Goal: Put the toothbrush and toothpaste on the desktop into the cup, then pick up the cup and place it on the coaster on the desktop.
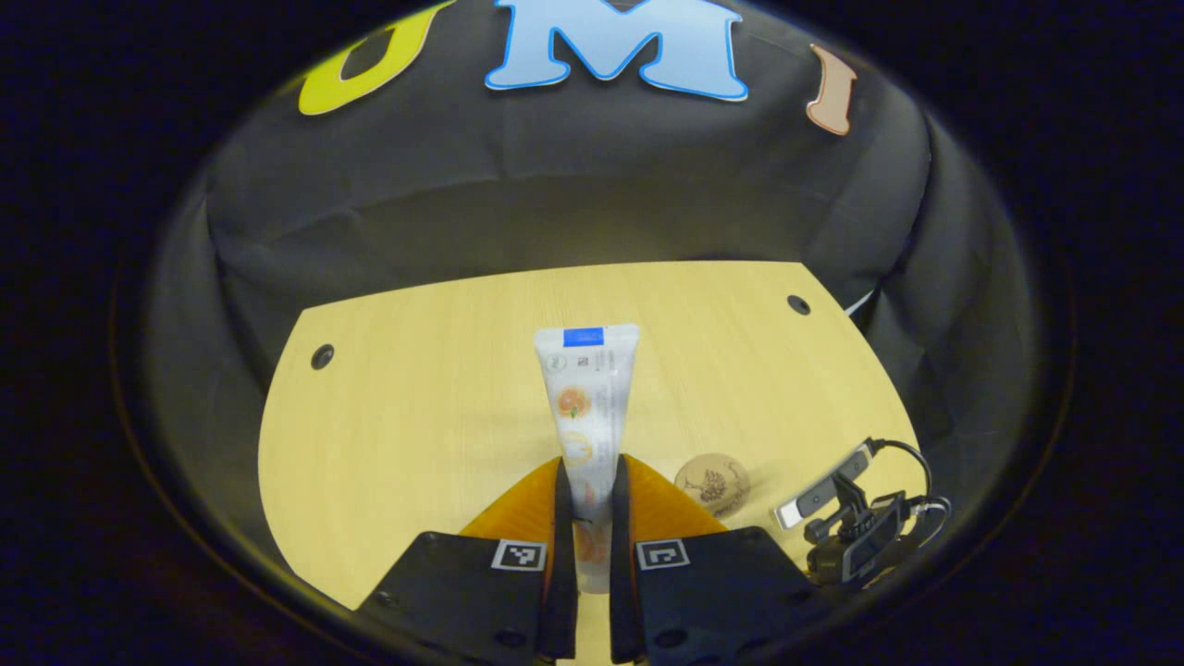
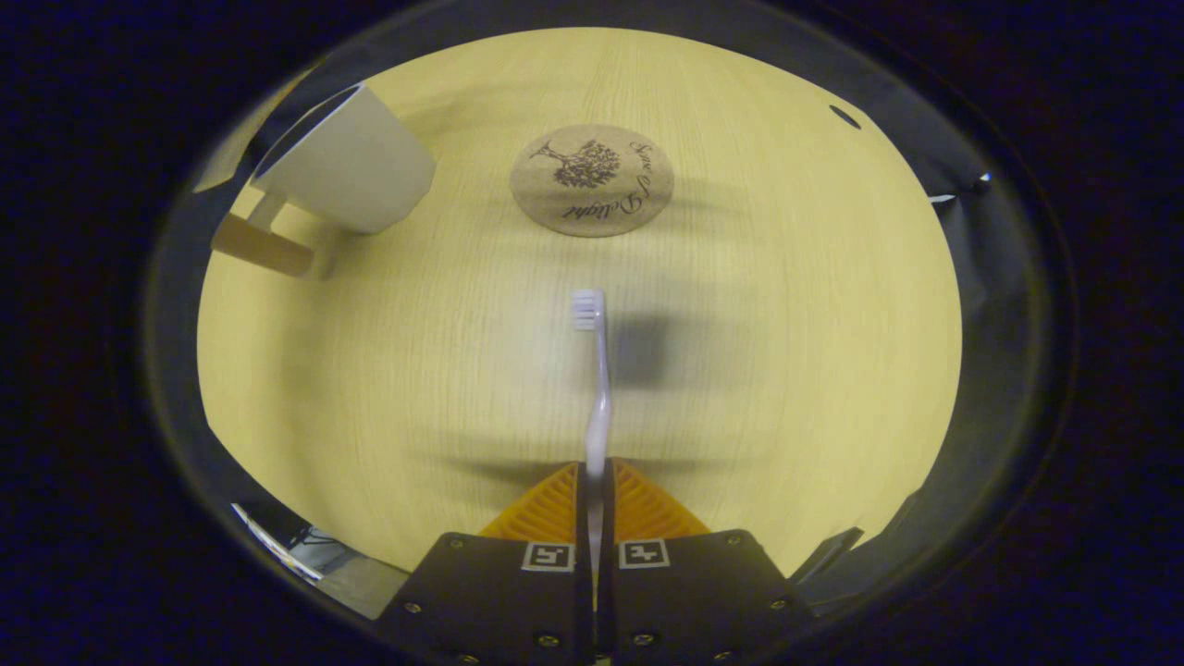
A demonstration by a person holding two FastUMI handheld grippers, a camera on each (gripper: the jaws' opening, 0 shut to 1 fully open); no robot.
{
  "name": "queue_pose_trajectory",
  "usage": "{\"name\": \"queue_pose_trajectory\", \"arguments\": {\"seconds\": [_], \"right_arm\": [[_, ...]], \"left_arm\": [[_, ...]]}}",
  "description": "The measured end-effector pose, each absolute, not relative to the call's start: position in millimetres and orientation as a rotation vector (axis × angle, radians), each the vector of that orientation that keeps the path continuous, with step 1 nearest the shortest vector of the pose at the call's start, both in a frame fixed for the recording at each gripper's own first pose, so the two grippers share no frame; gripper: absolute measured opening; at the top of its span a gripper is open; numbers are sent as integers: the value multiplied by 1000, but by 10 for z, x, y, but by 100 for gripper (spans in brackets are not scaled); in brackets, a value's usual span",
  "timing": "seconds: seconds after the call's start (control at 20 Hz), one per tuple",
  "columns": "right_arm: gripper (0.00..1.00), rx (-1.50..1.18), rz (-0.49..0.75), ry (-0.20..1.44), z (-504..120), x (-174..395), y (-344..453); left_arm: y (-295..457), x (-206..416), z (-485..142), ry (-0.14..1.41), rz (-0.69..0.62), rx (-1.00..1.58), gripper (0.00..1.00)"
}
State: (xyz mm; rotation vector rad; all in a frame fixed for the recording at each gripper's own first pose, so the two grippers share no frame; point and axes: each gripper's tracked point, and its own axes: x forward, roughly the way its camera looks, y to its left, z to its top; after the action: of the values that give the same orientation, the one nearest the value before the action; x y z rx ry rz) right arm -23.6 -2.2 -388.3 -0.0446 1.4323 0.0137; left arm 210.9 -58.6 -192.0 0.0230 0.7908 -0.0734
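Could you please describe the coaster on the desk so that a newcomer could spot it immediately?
Start from the pale wooden desktop in the right gripper view. Beyond the white toothbrush held in the right gripper, to the right of the white cup, lies a flat round cork coaster. It alone is a brown disc printed with a dark tree.

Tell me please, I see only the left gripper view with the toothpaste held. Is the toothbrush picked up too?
Observer: Yes, the right gripper is shut on the toothbrush, bristles pointing away from the fingers.
Operator: Where is the cup?
Observer: The white cup stands upper left in the right gripper view, on the table.
Operator: Is it on the coaster already?
Observer: No, the coaster lies apart from it, with nothing on it.
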Motion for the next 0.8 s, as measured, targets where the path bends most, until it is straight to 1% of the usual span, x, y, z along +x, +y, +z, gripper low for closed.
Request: {"name": "queue_pose_trajectory", "arguments": {"seconds": [0.35, 0.75, 0.8], "right_arm": [[3, -40, 19, 1435, -3882, -244, -29], [4, -33, 16, 1435, -3883, -244, -31], [3, -32, 15, 1434, -3886, -246, -31]], "left_arm": [[-550, 2408, -2106, 666, -86, 3, 21], [-559, 2346, -2217, 551, -73, 29, 21], [-545, 2333, -2229, 550, -67, 24, 29]]}}
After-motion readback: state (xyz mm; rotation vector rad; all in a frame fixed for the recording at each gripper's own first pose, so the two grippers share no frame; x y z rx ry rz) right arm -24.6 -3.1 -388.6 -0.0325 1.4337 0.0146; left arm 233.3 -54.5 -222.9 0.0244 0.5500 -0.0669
